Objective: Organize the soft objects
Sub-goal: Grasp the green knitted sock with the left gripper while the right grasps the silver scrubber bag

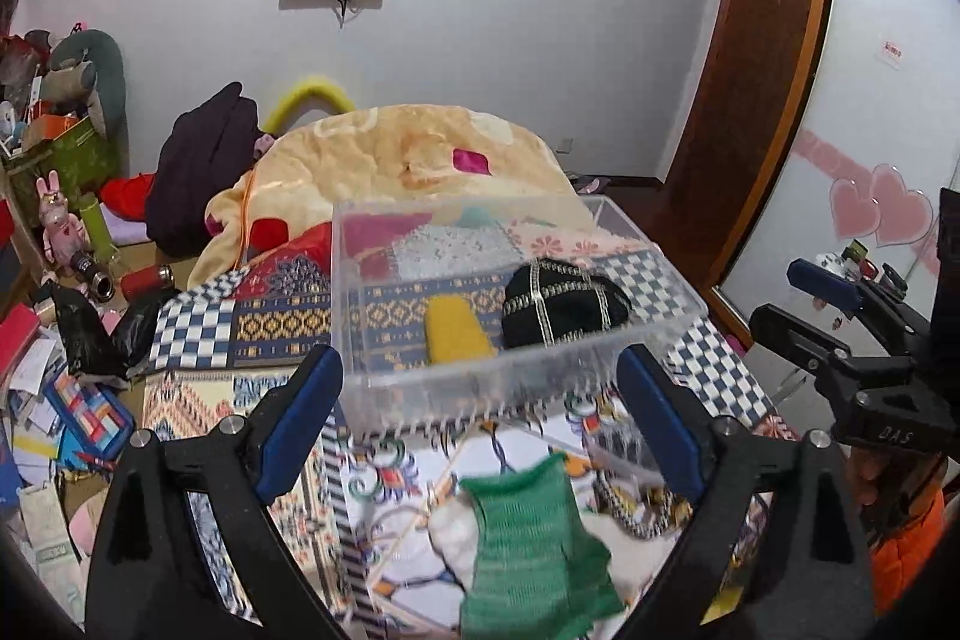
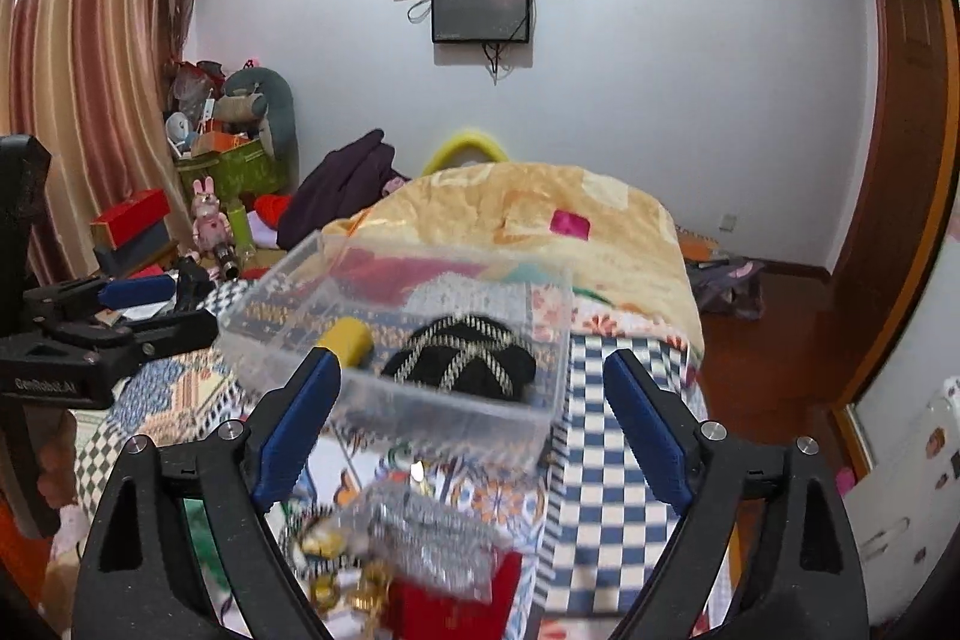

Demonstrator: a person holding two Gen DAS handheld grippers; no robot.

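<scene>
A clear plastic bin [image 1: 672, 298] stands on the patterned bedspread [image 1: 282, 316]; it holds a yellow knit roll [image 1: 455, 331] and a black cloth with gold stripes [image 1: 561, 307]. A green knit piece [image 1: 534, 544] lies on white cloth just before my left gripper [image 1: 480, 388], which is open and empty. My right gripper [image 2: 474, 400] is open and empty in front of the bin [image 2: 540, 418]; the yellow roll [image 2: 348, 338] and black cloth [image 2: 462, 361] show inside. A small clear box [image 2: 432, 538] and red fabric [image 2: 444, 613] lie below the right gripper. The right gripper shows in the left wrist view [image 1: 786, 298].
A peach blanket [image 1: 408, 148] is heaped behind the bin. Clutter, toys and boxes [image 1: 66, 220] crowd the left side. A dark garment [image 1: 204, 172] lies at the bed's far left. The bed's right edge drops to a wooden floor [image 2: 774, 334]. A wardrobe [image 1: 870, 100] stands at right.
</scene>
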